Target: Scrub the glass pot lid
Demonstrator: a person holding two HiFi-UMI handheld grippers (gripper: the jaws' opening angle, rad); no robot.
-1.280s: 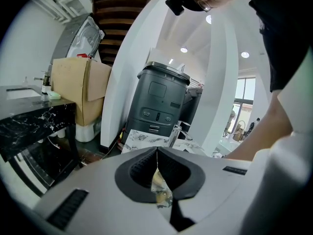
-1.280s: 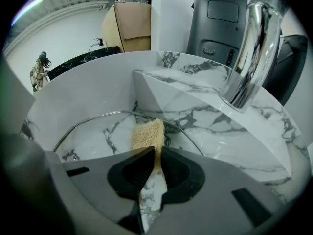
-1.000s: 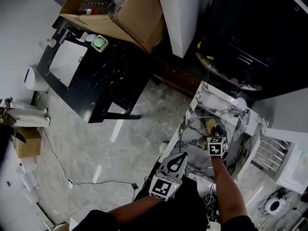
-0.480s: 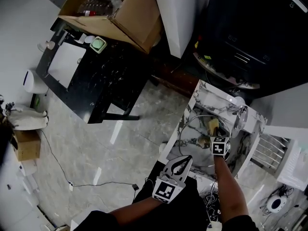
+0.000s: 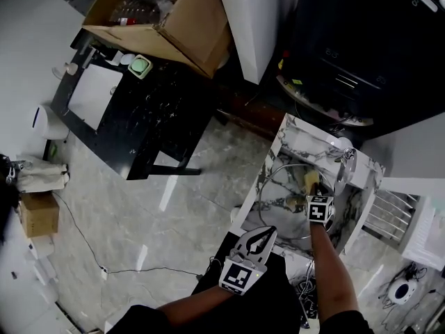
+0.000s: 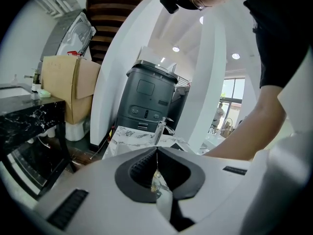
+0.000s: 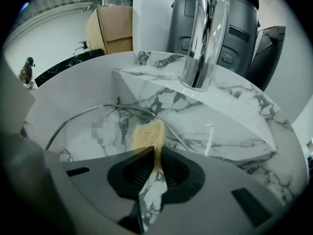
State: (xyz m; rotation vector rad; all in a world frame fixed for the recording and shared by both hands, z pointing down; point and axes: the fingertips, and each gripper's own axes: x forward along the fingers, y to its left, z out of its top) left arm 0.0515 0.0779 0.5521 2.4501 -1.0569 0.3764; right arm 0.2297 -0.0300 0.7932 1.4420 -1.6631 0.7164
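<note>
The glass pot lid [image 5: 285, 193] lies in the marble sink [image 5: 295, 132]; in the right gripper view its metal rim [image 7: 88, 109] curves across the basin. My right gripper [image 5: 314, 192] is down in the sink, shut on a yellow sponge [image 5: 310, 181]. That sponge [image 7: 148, 135] sticks out past the right gripper [image 7: 155, 153] and rests against the lid's far edge. My left gripper [image 5: 262, 233] hangs at the sink's near edge, away from the lid. The left gripper [image 6: 156, 151] has its jaws pressed together with nothing held.
A chrome faucet [image 5: 345, 167] [image 7: 203, 38] rises at the sink's far right. A dish rack [image 5: 386, 218] sits to the right. A black table [image 5: 139, 110] and a cardboard box [image 5: 174, 19] stand across the floor at the left.
My right gripper has shifted slightly to the right and farther into the sink with the sponge. The left gripper has drifted a little right and stays shut.
</note>
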